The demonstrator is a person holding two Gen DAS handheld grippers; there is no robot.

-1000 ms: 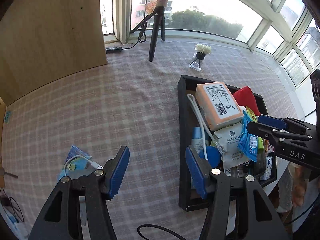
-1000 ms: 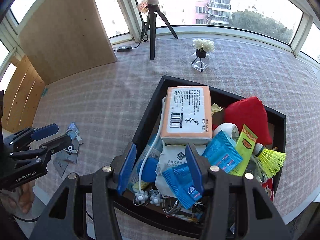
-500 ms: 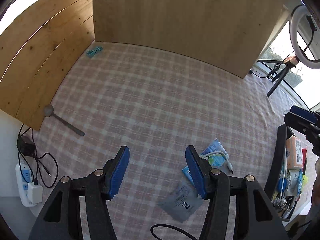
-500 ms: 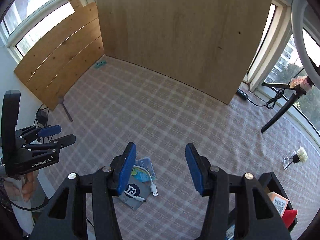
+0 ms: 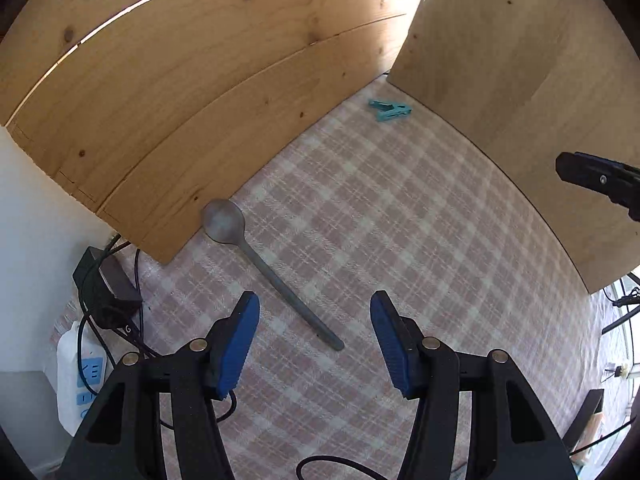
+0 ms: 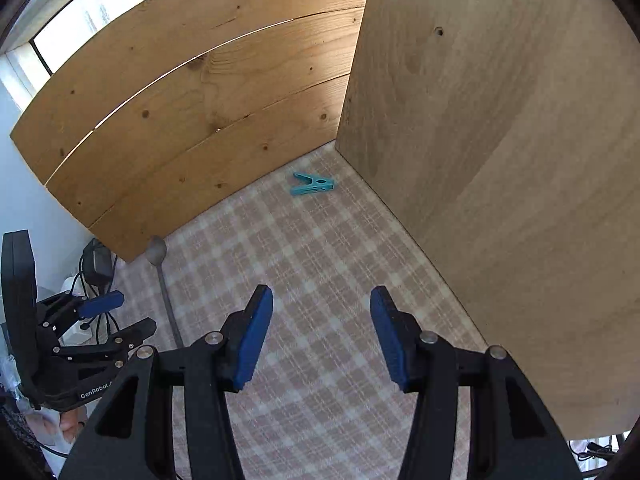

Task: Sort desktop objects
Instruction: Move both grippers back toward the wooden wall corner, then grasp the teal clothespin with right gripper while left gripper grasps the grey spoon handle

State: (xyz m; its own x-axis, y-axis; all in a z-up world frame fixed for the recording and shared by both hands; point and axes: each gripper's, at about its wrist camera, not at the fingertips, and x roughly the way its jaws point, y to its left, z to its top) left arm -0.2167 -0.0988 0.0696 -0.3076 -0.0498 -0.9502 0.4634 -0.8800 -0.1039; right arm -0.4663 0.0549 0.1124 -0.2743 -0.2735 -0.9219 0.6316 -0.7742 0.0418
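Down on the pink-and-cream checked tablecloth [image 5: 400, 216] lies one long grey spoon [image 5: 272, 276], its long axis running on a slant in the left wrist view: the round bowl points to about ten o'clock and sits right against the foot of the knotty pine plank board [image 5: 180, 92], while the handle tip points to about four o'clock, ending between the blue pads of the left gripper [image 5: 314, 340]. That claw stands roughly half open with nothing in it, tipped steeply down over the cloth, the spoon's handle lying below its gap. One small teal clothes peg [image 5: 390, 109] lies up at twelve o'clock in the corner where the plank board meets the paler smooth wooden panel [image 5: 520, 92], its long axis near level across the view. Over in the right wrist view the right gripper [image 6: 322, 334] is also about half open, empty, angled steeply down at bare cloth, the peg well ahead at twelve o'clock and the spoon off at ten. Two boards, one spoon, one peg. At nine o'clock in the left view, off the cloth's edge: one black power adapter [image 5: 108, 284] and one white power strip [image 5: 78, 380], tangled in black cables.
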